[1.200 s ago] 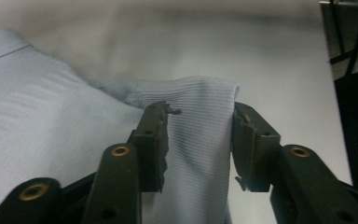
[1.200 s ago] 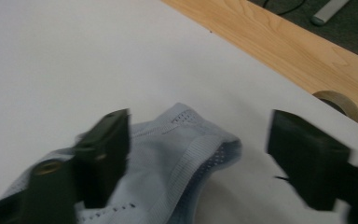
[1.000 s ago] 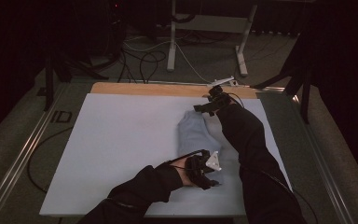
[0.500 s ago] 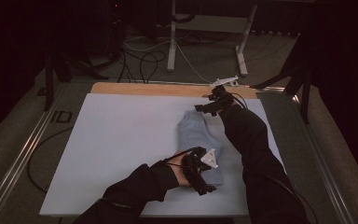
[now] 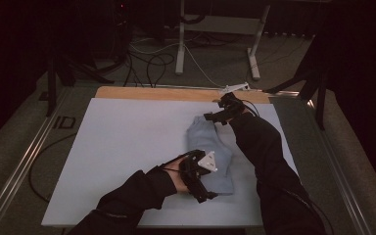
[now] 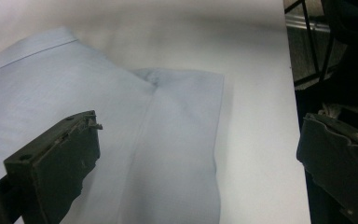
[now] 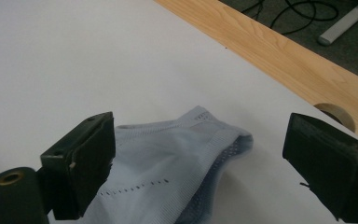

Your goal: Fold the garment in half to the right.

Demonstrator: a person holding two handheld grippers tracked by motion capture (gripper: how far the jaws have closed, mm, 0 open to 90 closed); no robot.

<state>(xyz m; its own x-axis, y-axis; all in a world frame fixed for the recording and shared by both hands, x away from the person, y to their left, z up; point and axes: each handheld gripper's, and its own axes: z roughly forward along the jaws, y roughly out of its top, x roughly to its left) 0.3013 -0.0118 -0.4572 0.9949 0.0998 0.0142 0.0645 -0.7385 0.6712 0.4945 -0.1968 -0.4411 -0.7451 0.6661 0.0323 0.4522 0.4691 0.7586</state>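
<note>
1. Far left there's just bare white tabletop [image 5: 117,147], with a strip of plain wood [image 5: 152,93] along its far edge. Dark floor and a tangle of cables [image 5: 147,58] sit beyond that.

2. Next comes the left gripper [image 5: 201,177], low in the high view near the front edge of the tabletop. Its grey three-cornered plate is on top, and it sits right at the near end of the cloth. In the left gripper view its fingers [image 6: 56,163] are wide apart with nothing clamped; one hangs over the cloth, the other is out past the tabletop's edge.

3. The pale blue garment [image 5: 208,152] is a bit right of center on the tabletop, lying flat as a longish folded piece that runs from near the front toward the back. The left gripper view shows a smooth woven part [image 6: 168,149] with a seam and a folded corner. The right gripper view shows the far end [image 7: 177,163], a knit-looking edge with small holes, bunched up a little.

4. The right gripper [image 5: 219,116] is at the far end of the garment, close to the wood strip. Its fingers [image 7: 81,163] are spread wide too, one over the cloth and one over bare tabletop, holding nothing.

5. Off to the right is the person's dark sleeve [image 5: 269,161], crossing the tabletop's right side.
</note>
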